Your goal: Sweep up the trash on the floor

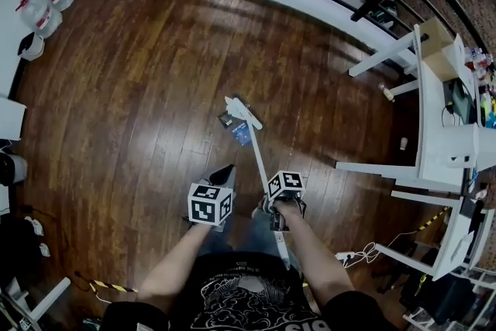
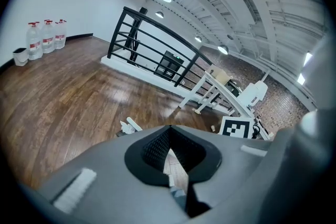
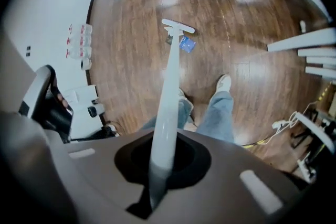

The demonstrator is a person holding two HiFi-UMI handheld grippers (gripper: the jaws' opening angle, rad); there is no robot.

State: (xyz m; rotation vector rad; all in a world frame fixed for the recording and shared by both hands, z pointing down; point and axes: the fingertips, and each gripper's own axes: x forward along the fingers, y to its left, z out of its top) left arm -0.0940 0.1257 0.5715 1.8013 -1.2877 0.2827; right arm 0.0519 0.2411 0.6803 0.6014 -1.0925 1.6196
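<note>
Your left gripper (image 1: 219,182) carries a cube with black-and-white square markers on white faces. Its body is plain grey plastic, with a dark ribbed hollow round the jaws and a pale rectangular strip on either side of that hollow. Your right gripper (image 1: 277,201) has the same marker cube and the same grey shell, black hollow and pale strips. Behind both grippers you wear a black short-sleeved T-shirt (image 1: 232,291) with a pale line-drawn print on the chest. Past the right gripper's jaws show your blue jeans (image 3: 220,113) and pale shoes (image 3: 224,82).
</note>
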